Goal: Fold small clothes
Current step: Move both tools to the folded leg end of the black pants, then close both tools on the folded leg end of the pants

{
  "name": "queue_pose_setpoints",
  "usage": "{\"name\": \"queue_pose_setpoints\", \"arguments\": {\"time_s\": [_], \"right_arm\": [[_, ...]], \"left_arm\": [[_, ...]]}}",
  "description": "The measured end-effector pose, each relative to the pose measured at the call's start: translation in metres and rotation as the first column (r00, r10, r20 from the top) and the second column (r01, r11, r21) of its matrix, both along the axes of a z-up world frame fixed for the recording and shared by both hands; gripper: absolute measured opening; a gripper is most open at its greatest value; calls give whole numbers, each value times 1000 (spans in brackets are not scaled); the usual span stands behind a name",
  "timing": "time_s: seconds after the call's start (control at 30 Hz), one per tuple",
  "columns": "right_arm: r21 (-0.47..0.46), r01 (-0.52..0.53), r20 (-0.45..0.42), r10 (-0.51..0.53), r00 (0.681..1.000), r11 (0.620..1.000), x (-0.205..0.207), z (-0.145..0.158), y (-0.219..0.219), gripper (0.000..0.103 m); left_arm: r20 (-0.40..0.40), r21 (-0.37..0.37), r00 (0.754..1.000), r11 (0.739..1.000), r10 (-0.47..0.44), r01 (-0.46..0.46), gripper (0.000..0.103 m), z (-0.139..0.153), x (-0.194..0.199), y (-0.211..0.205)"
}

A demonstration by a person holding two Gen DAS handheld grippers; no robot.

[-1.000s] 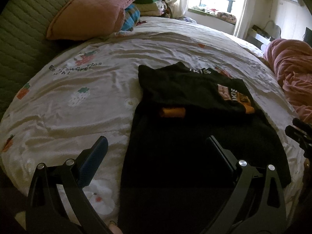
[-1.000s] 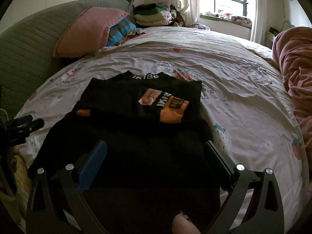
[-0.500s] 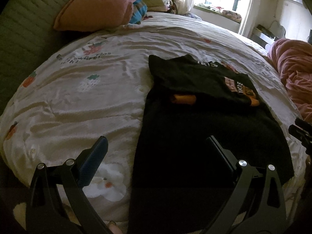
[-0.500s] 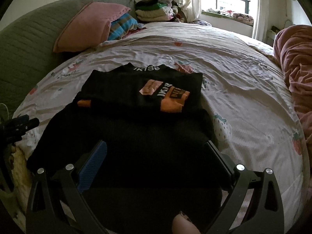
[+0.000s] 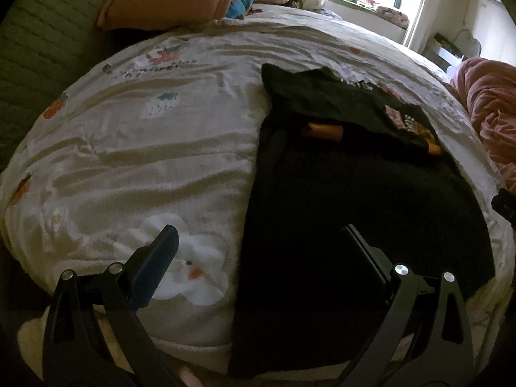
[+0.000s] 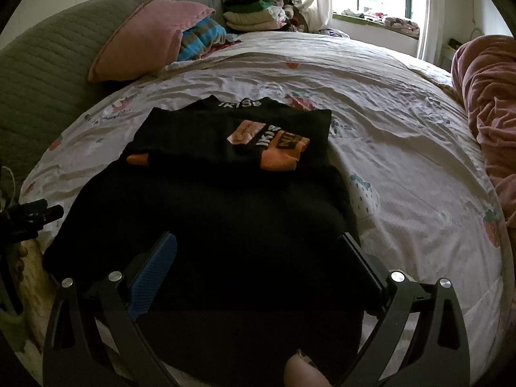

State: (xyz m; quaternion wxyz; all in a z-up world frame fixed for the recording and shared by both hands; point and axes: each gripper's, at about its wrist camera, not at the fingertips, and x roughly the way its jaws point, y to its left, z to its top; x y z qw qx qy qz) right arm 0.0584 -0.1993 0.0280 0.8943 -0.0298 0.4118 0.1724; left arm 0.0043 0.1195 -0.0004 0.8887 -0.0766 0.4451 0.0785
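A black garment (image 6: 206,225) lies spread flat on the bed, its orange-printed far part folded over itself.

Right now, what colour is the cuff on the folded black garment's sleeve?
Orange: the cuff on the folded black garment, clearest in the right wrist view.

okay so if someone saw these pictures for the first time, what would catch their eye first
The black garment with orange patches, spread flat on the near side of the bed, top part folded down over itself. Both tools hover open over its near edge, the right tool above the cloth, the left tool straddling its left border. Behind lie the strawberry-print sheet and a pink pillow against the green headboard.
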Motion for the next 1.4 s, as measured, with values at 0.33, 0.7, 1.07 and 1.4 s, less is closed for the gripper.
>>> {"name": "queue_pose_setpoints", "arguments": {"time_s": [0.33, 0.7, 1.07, 1.4], "right_arm": [[-16, 16, -35, -16, 999, 1000, -8, -16, -11, 98], [-22, 23, -51, -24, 998, 1000, -13, -22, -18, 98], [-27, 34, -79, -37, 996, 999, -21, -29, -35, 98], [-9, 9, -165, -11, 986, 1000, -35, -42, -59, 98]], "left_arm": [[-40, 9, 999, 1000, -6, 6, 93, -11, -9, 1], [-65, -13, 995, 997, -71, 71, 91, -19, -21, -6], [-93, -154, 989, 983, -118, 103, 37, -32, -39, 0], [-102, -196, 982, 971, -158, 136, 34, -36, -44, -7]]}}
